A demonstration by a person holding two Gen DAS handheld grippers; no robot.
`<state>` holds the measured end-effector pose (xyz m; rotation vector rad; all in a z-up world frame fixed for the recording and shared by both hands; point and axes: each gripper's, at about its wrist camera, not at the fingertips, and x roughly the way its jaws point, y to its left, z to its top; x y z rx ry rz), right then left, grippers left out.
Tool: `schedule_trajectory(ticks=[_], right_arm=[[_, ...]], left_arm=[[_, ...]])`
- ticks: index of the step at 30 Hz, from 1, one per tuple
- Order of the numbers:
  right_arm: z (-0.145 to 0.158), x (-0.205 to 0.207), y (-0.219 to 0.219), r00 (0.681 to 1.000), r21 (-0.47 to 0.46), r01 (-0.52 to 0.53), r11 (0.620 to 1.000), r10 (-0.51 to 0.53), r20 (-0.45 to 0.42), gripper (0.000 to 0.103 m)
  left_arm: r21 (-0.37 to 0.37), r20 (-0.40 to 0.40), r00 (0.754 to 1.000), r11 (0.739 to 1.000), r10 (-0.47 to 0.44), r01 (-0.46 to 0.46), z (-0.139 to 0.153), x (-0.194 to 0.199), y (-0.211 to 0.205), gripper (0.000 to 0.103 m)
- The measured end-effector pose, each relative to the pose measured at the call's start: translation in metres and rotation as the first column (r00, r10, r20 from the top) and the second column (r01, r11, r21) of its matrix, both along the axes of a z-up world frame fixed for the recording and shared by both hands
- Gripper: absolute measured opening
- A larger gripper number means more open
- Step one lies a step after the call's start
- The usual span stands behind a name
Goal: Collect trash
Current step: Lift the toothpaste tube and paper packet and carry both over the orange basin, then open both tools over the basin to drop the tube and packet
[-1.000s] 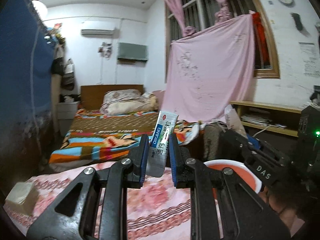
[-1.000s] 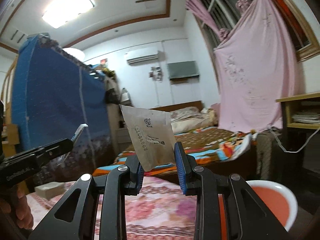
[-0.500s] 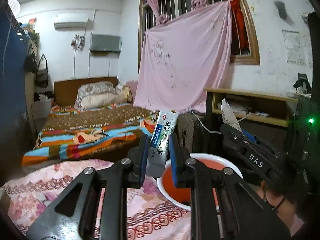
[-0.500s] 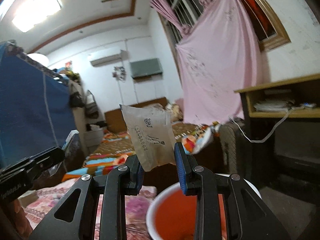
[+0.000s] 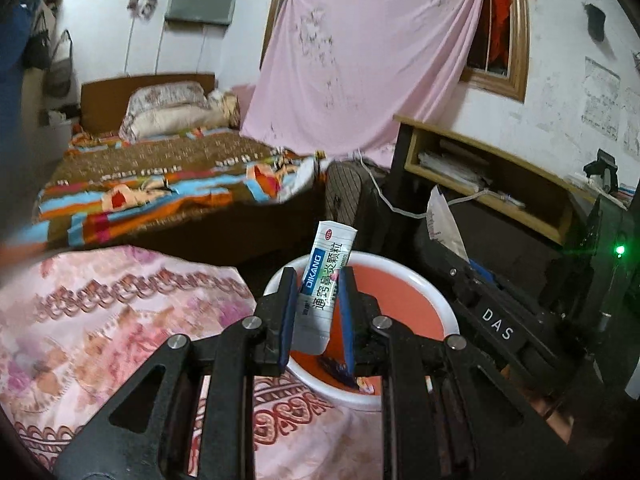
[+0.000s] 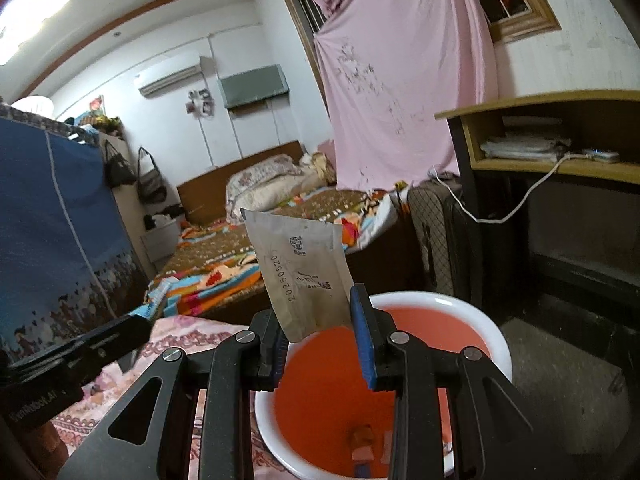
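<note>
White-blue sachet (image 5: 326, 280) upright, beige packet (image 6: 304, 276) tilted, both above orange white-rimmed basin (image 6: 494, 334).

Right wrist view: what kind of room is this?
Most likely a lived-in bedroom: a made bed with pillows, a wall air conditioner, and a pink sheet hung over the window.

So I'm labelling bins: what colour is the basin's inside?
Orange-red inside, with a white rim: the basin shows best in the right wrist view.

Pink floral-clothed table (image 5: 120, 320), red basin with white rim (image 5: 448, 312) at its edge, scraps of wrappers inside
</note>
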<state>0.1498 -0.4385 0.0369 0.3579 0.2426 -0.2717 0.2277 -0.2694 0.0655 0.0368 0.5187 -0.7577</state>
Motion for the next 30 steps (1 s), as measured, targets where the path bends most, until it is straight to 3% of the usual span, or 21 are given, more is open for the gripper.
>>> schedule_trajectory(ticks=[2, 6, 15, 20, 30], right_arm=[[-0.003, 0.001, -0.002, 1.000, 0.016, 0.005, 1.000, -0.004, -0.015, 0.028], [-0.007, -0.001, -0.006, 0.999, 0.046, 0.020, 0.999, -0.018, -0.026, 0.039], [-0.012, -0.001, -0.017, 0.998, 0.088, 0.044, 0.995, -0.040, -0.047, 0.047], [-0.015, -0.001, -0.028, 0.997, 0.110, 0.061, 0.992, -0.055, -0.054, 0.048], [-0.016, 0.001, -0.024, 0.997, 0.106, 0.060, 0.993, -0.053, -0.061, 0.053]], left_arm=[[0.015, -0.030, 1.000, 1.000, 0.002, -0.001, -0.005, 0.002, -0.007, 0.005], [0.027, -0.073, 0.997, 1.000, -0.004, 0.006, -0.011, 0.005, -0.015, 0.005], [0.033, -0.144, 0.989, 0.999, -0.028, 0.033, -0.018, 0.012, -0.026, 0.006], [0.030, -0.176, 0.984, 0.999, -0.017, 0.023, -0.024, 0.015, -0.025, 0.020], [-0.006, -0.155, 0.985, 0.997, 0.071, -0.073, -0.022, 0.018, 0.003, 0.036]])
